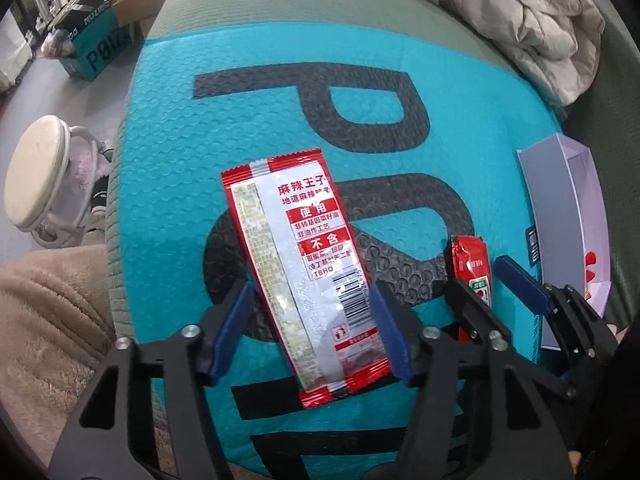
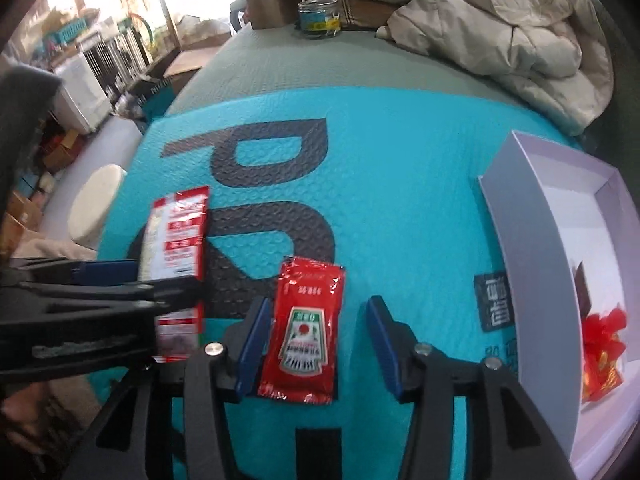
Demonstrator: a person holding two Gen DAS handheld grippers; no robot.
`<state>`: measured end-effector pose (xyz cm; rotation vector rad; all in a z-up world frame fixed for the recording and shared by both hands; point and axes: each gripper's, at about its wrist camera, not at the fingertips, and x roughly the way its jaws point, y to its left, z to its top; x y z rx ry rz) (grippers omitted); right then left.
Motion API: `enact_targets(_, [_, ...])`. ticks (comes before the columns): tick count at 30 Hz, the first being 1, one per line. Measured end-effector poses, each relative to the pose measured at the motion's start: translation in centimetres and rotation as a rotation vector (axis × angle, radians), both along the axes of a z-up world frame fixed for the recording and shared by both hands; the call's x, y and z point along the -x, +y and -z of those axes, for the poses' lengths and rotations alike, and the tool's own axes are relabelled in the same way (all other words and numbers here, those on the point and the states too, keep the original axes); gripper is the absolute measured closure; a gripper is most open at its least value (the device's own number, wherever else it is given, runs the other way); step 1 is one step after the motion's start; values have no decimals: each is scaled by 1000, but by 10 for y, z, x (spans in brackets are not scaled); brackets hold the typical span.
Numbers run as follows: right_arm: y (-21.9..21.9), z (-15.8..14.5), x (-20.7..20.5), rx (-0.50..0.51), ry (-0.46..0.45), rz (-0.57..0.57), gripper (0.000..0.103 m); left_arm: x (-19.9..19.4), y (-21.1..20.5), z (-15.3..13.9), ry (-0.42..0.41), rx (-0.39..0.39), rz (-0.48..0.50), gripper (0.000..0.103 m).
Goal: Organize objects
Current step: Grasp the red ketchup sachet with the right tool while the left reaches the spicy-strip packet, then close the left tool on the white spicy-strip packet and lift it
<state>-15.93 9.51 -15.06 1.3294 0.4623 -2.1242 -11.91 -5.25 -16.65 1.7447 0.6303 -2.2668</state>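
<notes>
Left tongs [image 1: 310,332] stand spread over a long red-and-white snack packet [image 1: 304,264] that lies flat on a teal bubble mailer [image 1: 168,184]. The blue pads [image 1: 230,328] flank the packet's near half; the right pad sits at its edge, and contact cannot be confirmed.

Right tongs [image 2: 316,344] stand spread around a small red ketchup sachet [image 2: 304,328], which lies flat on the same mailer, to the right of the long packet. The left pad is close against the sachet's edge; the right pad stands clear of it.

Surroundings: a shallow white cardboard box [image 2: 516,224] rests at the mailer's right edge, holding red wrapped items [image 2: 604,340] and a dark piece. A crumpled cream padded jacket [image 2: 500,24] lies at far right. A glass jar [image 2: 318,16] stands at the far end of the grey-green surface [image 2: 288,68]. A round cream stool [image 1: 34,176] stands on the floor at left, with a teal carton [image 1: 96,44] beyond it.

Materials: the mailer is dimpled bubble film with large black letters; both packets are glossy, crinkled foil with serrated end seals. A beige fleecy fabric [image 1: 44,320] lies at near left.
</notes>
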Motion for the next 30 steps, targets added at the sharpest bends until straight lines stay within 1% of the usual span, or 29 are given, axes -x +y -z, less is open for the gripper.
enact_targets(4, [-1,1,-5,-18,26,-21,52,-4,-6,2,12,-13,-5,50])
enact_targets(6, [0,3,-8,-30,37,-37,52,-2,-4,3,9,-5,1,50])
enact_targets(9, [5,3,-9,-31,43,-24,53,0,0,2,-1,8,8,50])
enact_targets(10, [7,3,-9,-29,41,-19,55,0,1,2,-5,12,11,49])
enact_targets(11, [8,2,-9,-28,41,-17,59,2,3,2,-15,23,18,49])
enact_targets(13, [11,2,-9,-29,46,-17,64,5,9,2,-36,48,36,43])
enact_targets(14, [12,2,-8,-27,44,-19,65,8,14,2,-52,68,52,41])
enact_targets(17, [15,0,-7,-11,36,-14,66,17,30,7,-105,149,101,31])
enact_targets(18, [16,1,-8,-7,33,-22,66,20,32,7,-115,182,98,24])
enact_targets(19, [17,1,-8,-4,33,-31,66,21,31,8,-123,196,87,19])
enact_targets(20, [18,1,-8,2,35,-35,66,21,28,9,-120,185,77,19])
enact_targets(21, [20,1,-9,9,35,-37,66,21,23,9,-105,160,57,20])
enact_targets(23, [21,2,-10,17,33,-38,61,19,17,7,-84,156,33,25])
enact_targets(24, [20,3,-11,12,37,-40,61,18,16,6,-77,159,29,31])
enact_targets(25, [19,4,-11,5,41,-41,59,17,16,5,-70,162,30,40])
enact_targets(27, [15,8,-13,-20,49,-50,58,17,17,2,-61,166,37,45])
enact_targets(30, [15,8,-13,-23,50,-53,59,16,19,1,-50,164,44,50])
